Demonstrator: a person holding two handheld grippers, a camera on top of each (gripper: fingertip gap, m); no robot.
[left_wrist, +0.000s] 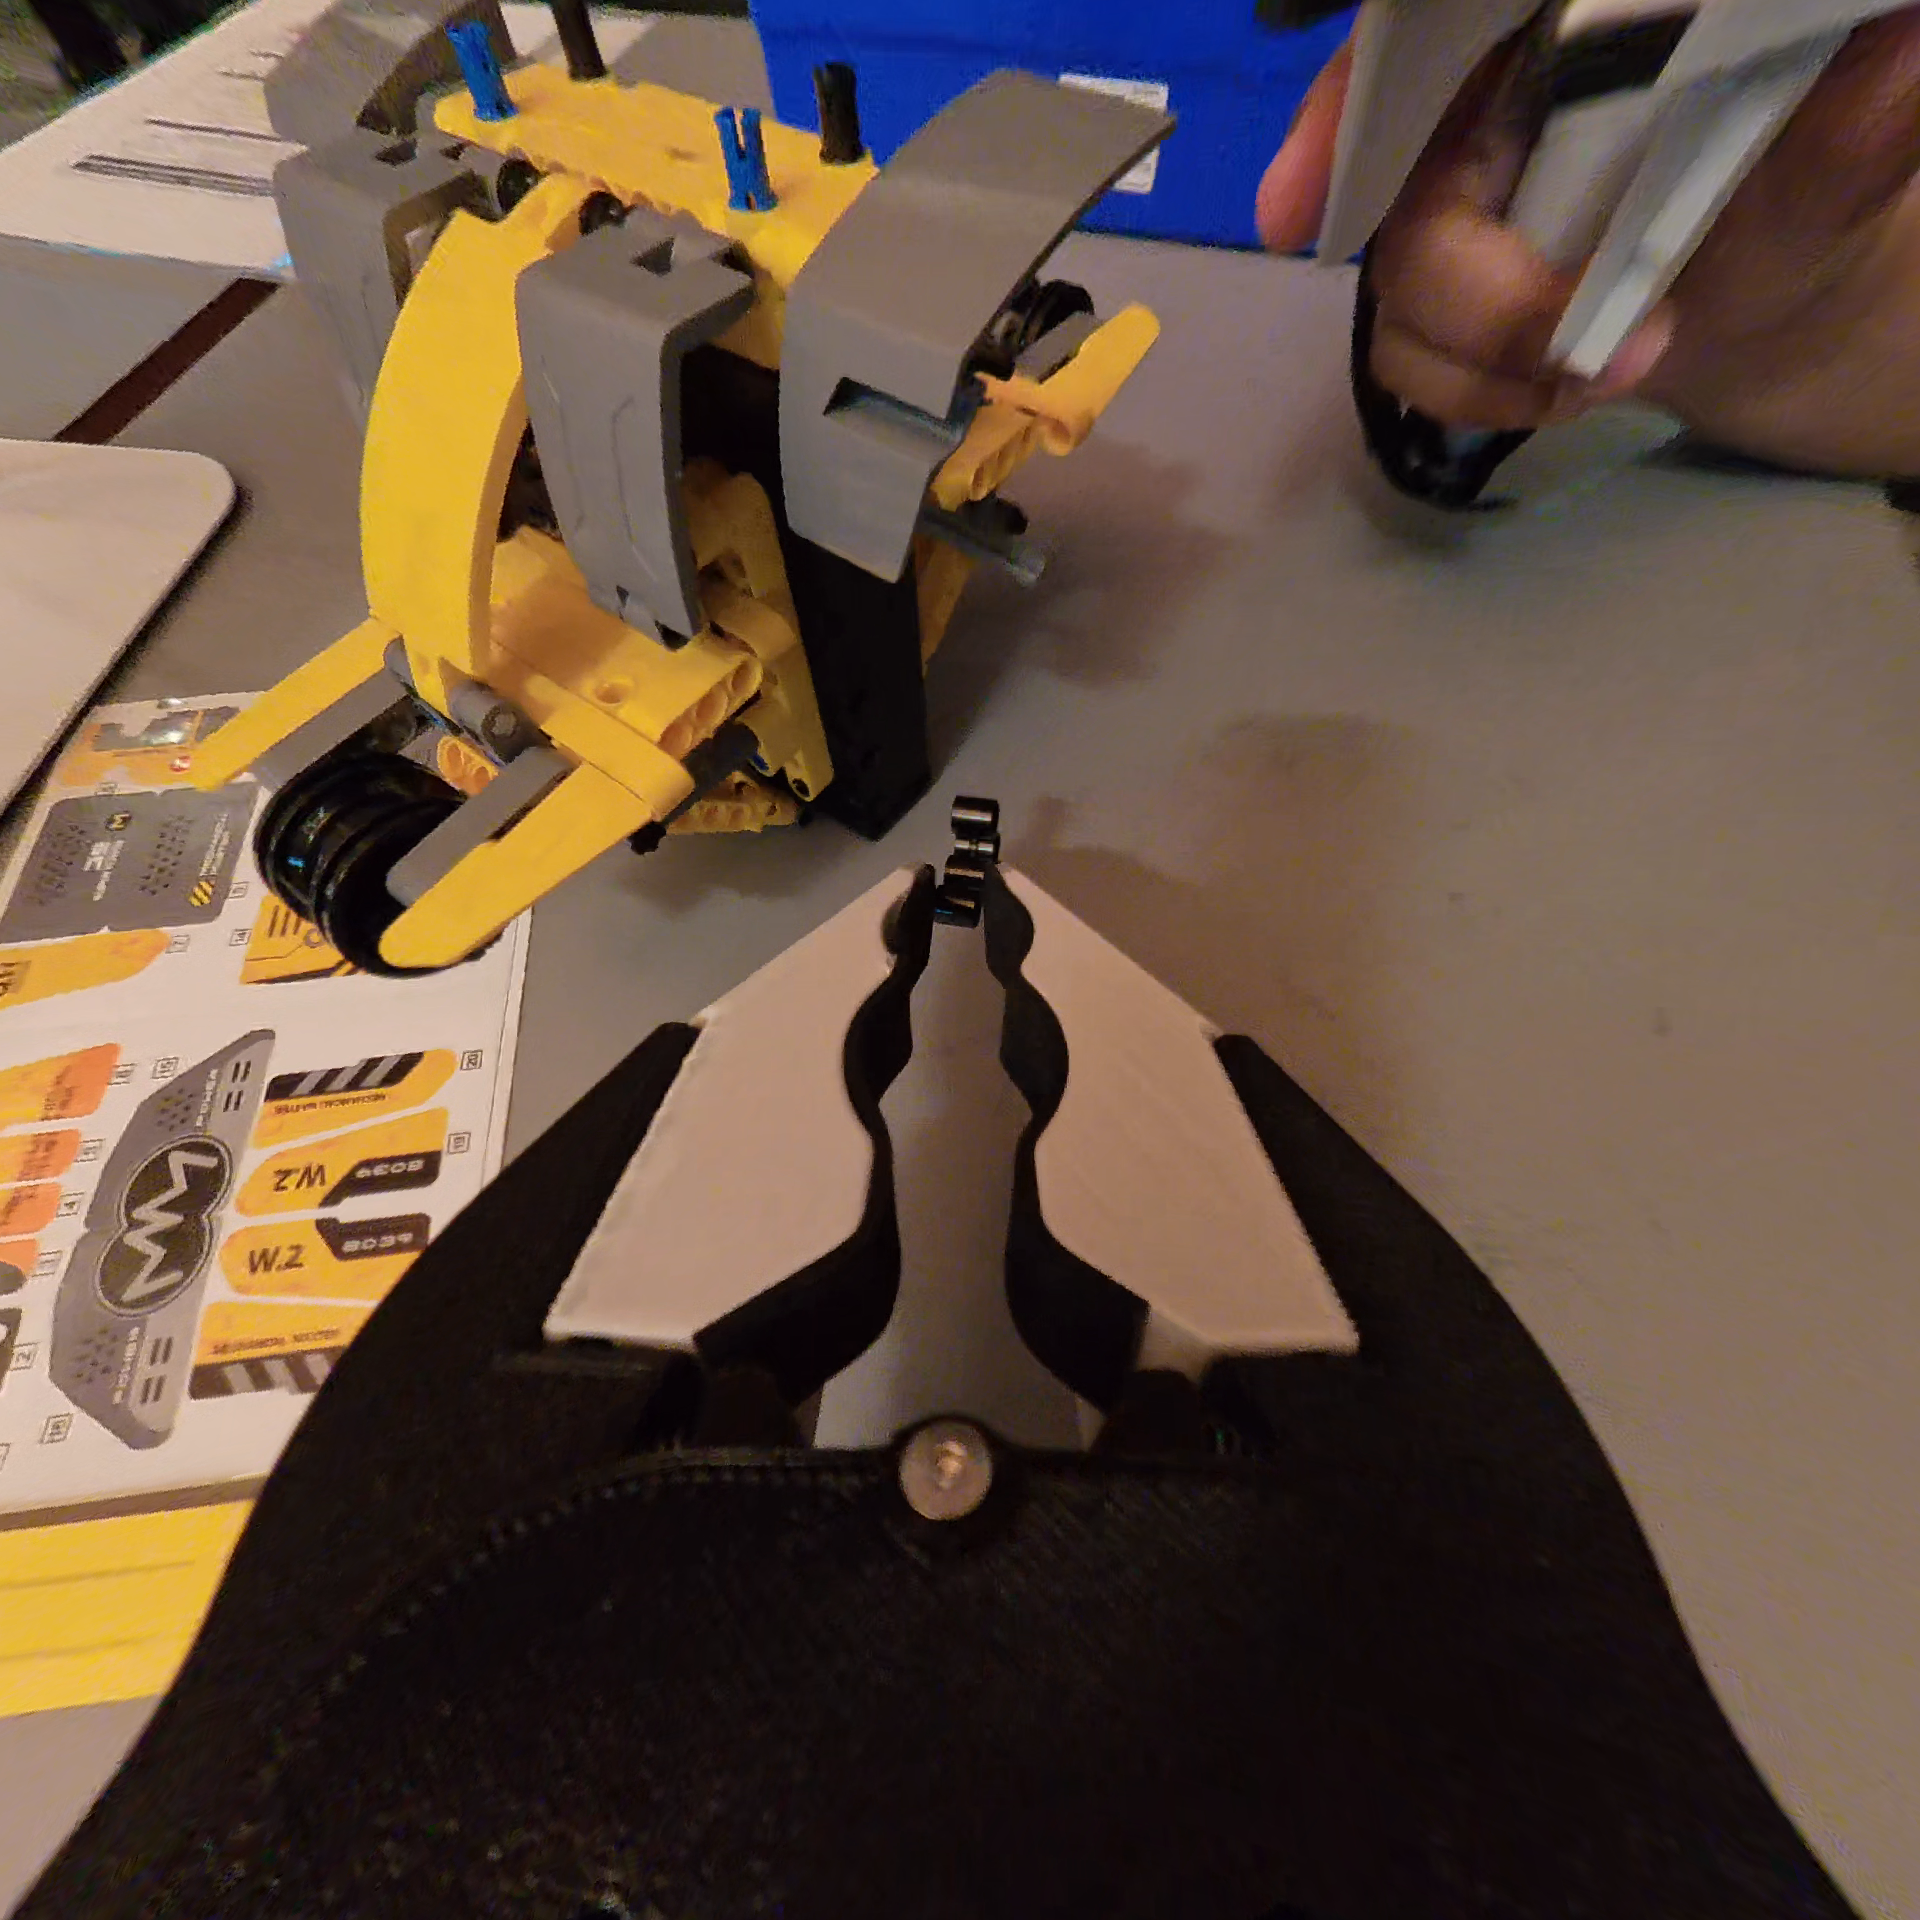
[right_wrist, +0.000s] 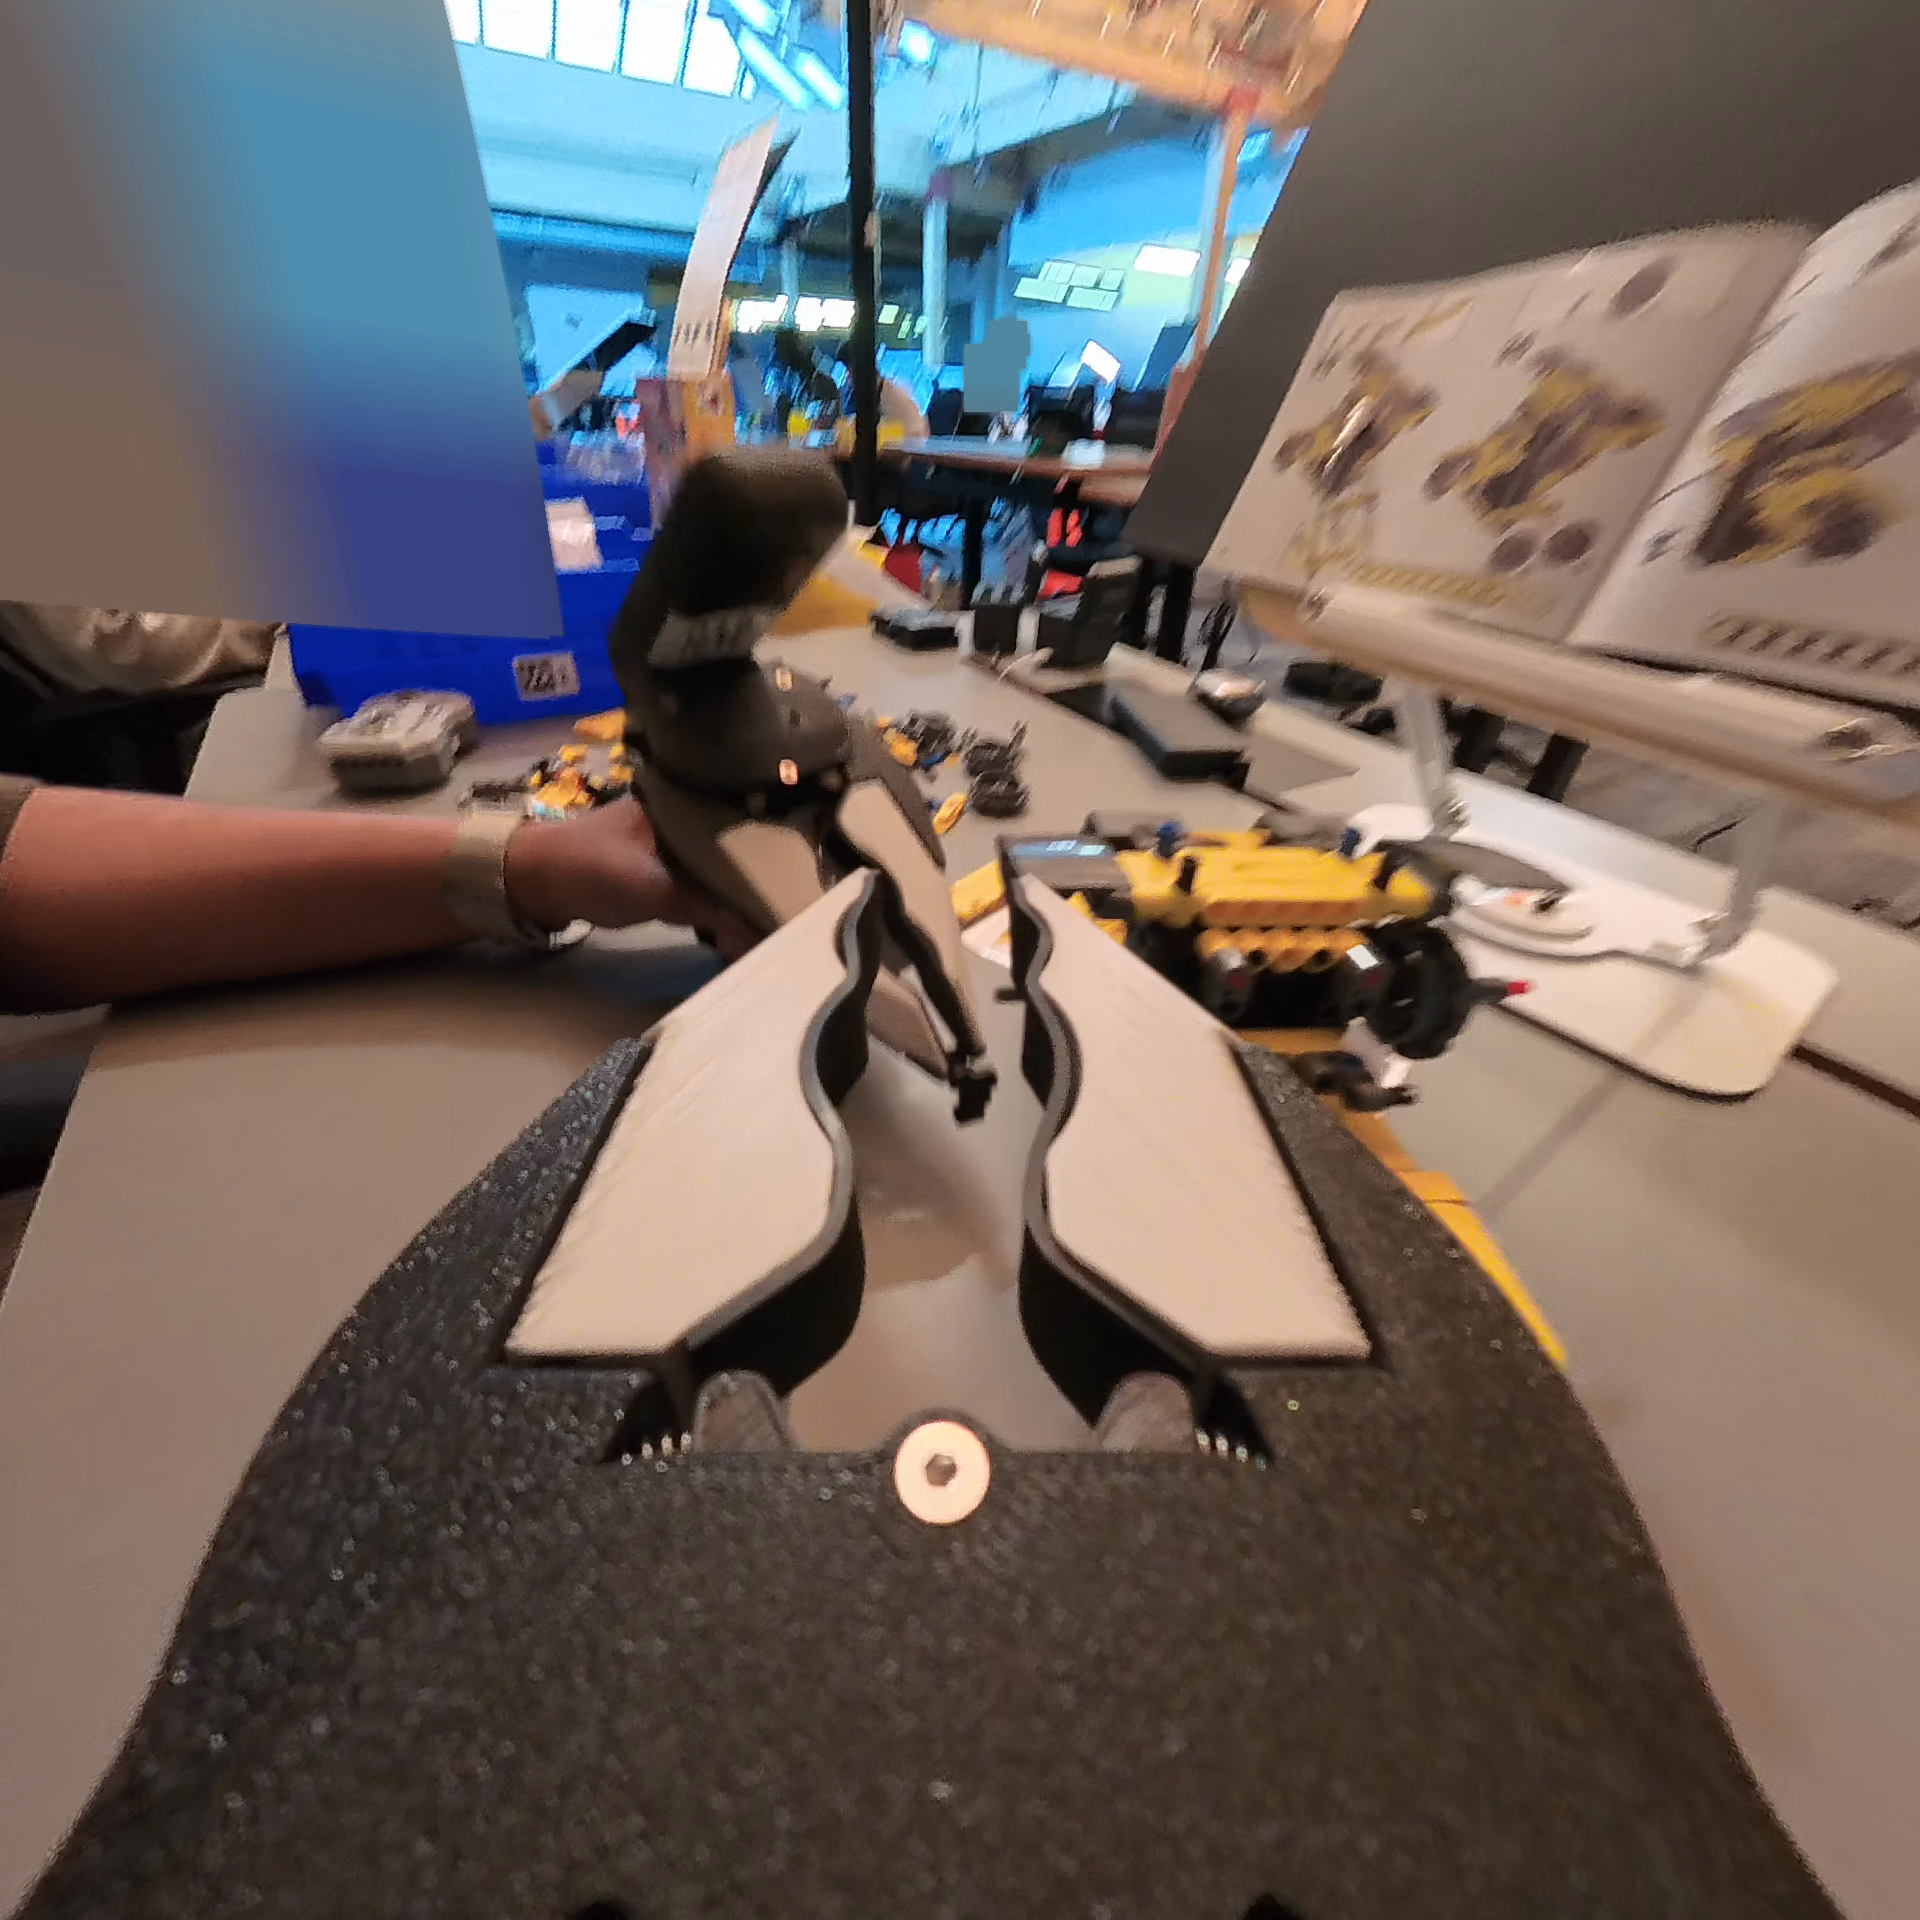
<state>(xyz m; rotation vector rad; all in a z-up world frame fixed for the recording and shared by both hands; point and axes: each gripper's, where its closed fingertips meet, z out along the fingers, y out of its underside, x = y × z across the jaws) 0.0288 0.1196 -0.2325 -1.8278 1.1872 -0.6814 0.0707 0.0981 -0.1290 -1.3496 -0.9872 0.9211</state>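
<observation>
My left gripper is shut on a small black connector piece, held just above the grey table, right in front of a yellow, grey and black brick vehicle. In the right wrist view the left gripper points down with the black piece at its tips, held by a person's hand. My right gripper is open and empty, its fingers either side of the left gripper's tips. The vehicle sits beyond on the right. The right gripper shows blurred at the upper right of the left wrist view.
A sticker sheet lies left of the vehicle. A blue bin stands behind it. An instruction booklet on a white stand rises at the right. Loose bricks and a grey unit lie at the far side of the table. My right fingertips sit around 11 cm from my left ones.
</observation>
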